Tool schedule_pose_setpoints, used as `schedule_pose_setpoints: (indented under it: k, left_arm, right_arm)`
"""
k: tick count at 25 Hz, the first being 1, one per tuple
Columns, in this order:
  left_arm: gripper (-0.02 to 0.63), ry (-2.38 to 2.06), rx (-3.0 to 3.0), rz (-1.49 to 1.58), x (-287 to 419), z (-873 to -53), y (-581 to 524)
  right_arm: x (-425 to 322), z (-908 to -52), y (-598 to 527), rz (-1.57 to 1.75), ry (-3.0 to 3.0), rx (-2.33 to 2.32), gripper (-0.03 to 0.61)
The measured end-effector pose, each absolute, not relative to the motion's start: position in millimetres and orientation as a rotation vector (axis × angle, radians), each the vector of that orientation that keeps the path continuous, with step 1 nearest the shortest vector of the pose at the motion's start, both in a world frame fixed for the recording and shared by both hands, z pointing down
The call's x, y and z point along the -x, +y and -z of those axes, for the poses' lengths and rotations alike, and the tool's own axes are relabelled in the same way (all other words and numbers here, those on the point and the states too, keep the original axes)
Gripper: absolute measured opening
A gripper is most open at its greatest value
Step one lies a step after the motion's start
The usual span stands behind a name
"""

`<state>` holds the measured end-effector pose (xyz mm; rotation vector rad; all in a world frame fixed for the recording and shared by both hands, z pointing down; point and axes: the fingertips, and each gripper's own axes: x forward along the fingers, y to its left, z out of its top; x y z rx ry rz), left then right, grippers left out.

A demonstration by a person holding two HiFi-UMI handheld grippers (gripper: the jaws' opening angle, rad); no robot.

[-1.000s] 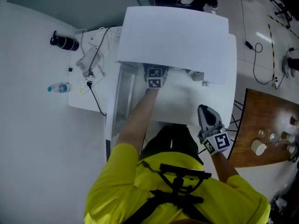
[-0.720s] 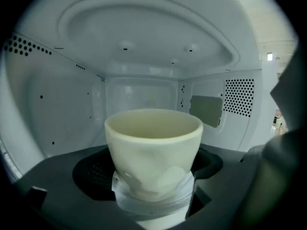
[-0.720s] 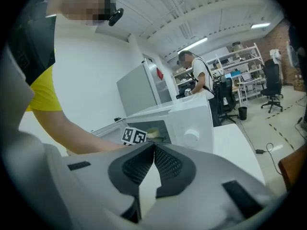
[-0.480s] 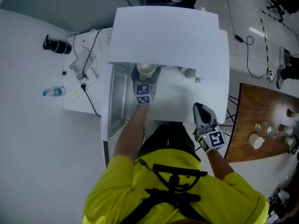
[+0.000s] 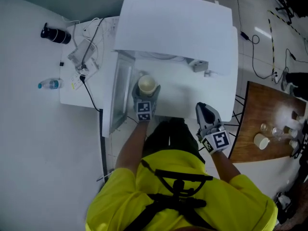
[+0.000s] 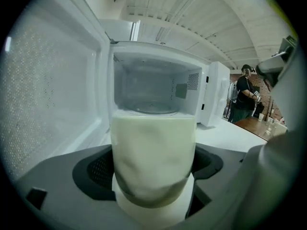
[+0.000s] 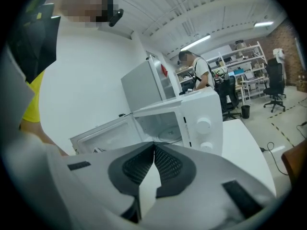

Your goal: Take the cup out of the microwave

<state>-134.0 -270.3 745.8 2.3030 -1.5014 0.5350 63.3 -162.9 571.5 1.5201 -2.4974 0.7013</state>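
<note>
A pale cream cup hangs just in front of the open white microwave, outside its cavity. My left gripper is shut on the cup; in the left gripper view the cup fills the space between the dark pads, with the empty microwave cavity behind it. The microwave door stands open to the left of the cup. My right gripper hovers over the white table at the right, shut with nothing between its pads. In the right gripper view the microwave stands ahead.
The white table carries the microwave. A wooden table with small cups is at the right. A water bottle, a black object and cables lie left of the door. Persons stand in the background.
My left gripper has drawn back out of the microwave toward the person, bringing the cup out with it. The right gripper has hardly moved.
</note>
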Motion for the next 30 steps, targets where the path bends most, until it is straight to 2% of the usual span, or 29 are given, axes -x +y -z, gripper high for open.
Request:
schedule_pose_setpoints:
  k: [12,19,20,22,24,26,30]
  left_arm:
    - [0.457,-1.484,-2.281,-0.52,137,-769,-243]
    - [0.492,-1.394,-2.229,-0.542,157,-735,-184]
    - [0.47,-1.367,-2.266,-0.555,154,-720,-167]
    - [0.318,-1.304,-2.384,-0.523,146,-675,-138]
    - [0.248,-1.259,-2.471,-0.426,143,-616,-127]
    - [0.11,-1.249,-2.51,-0.346,150,-563,-130]
    - [0.104,-1.282,-2.498,-0.35,172,-471,-146]
  right_arm:
    - [-35,-563,-153,-0.655,-2.488,-1.547,0.005]
    - [-20,-524,-152,-0.533,-2.491,-1.588,0.005]
    - [-20,-517,-151,-0.512,-2.483,-1.596,0.005]
    - [-21,-500,-151,-0.476,-2.471,-1.613,0.005]
    - [-21,-478,-154,-0.436,-2.48,-1.635,0.005]
    - [-22,-451,-158,-0.389,-2.502,-1.655,0.005]
    - [-21,-387,-154,-0.272,-2.552,-1.679,0.005]
